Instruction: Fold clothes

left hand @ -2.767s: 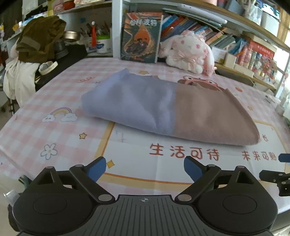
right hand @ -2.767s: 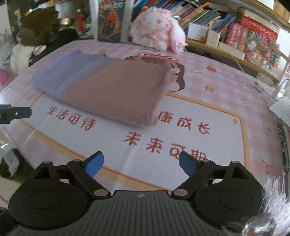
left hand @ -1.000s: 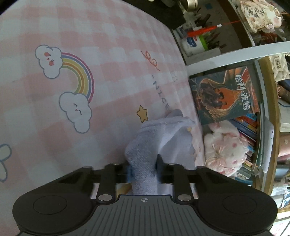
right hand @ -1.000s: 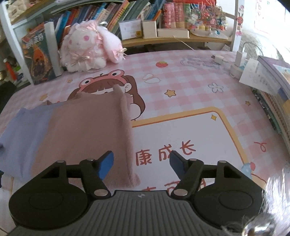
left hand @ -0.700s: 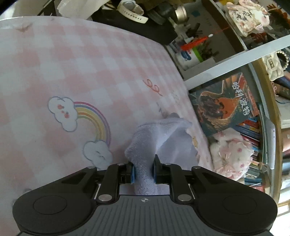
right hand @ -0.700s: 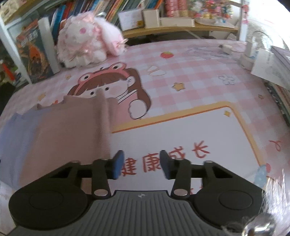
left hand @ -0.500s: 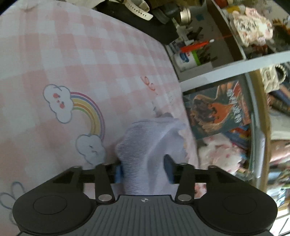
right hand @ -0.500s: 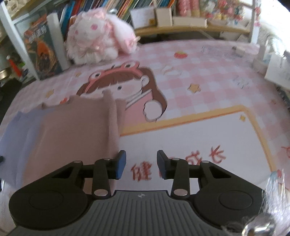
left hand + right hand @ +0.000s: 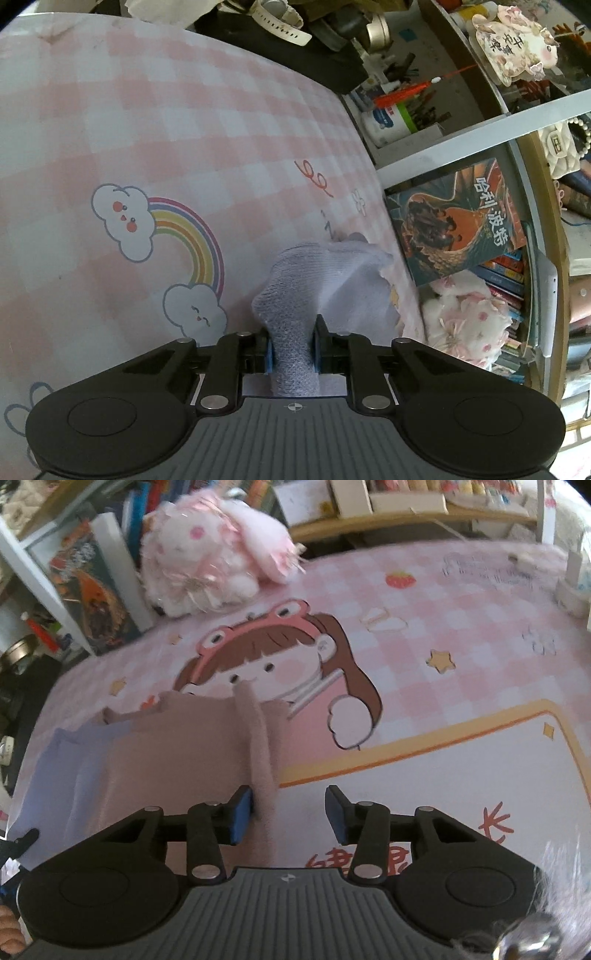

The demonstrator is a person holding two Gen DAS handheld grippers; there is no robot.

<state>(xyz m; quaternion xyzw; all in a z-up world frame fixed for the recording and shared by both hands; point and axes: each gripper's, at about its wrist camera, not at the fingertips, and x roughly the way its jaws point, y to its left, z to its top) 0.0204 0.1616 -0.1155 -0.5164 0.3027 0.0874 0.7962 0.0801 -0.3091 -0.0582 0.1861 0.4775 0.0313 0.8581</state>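
Left tool [image 9: 291, 349] clamped on lilac cloth [image 9: 325, 280], right tool [image 9: 289, 814] agape beside its brown edge, plush toy [image 9: 207, 550] beyond.

- Left tongs [image 9: 292, 349]: matte black linkage arms, blue pads on the fingertips [image 9: 268, 352], silver pivot screws at the arm joints.
- Housing, left unit: grey ribbed centre plate with a small crosshair mark, flanked by two round black discs.
- Right tongs [image 9: 289, 814]: same black arms, blue pads on the fingertips [image 9: 241, 814], silver screws, grey ribbed plate, crosshair mark.
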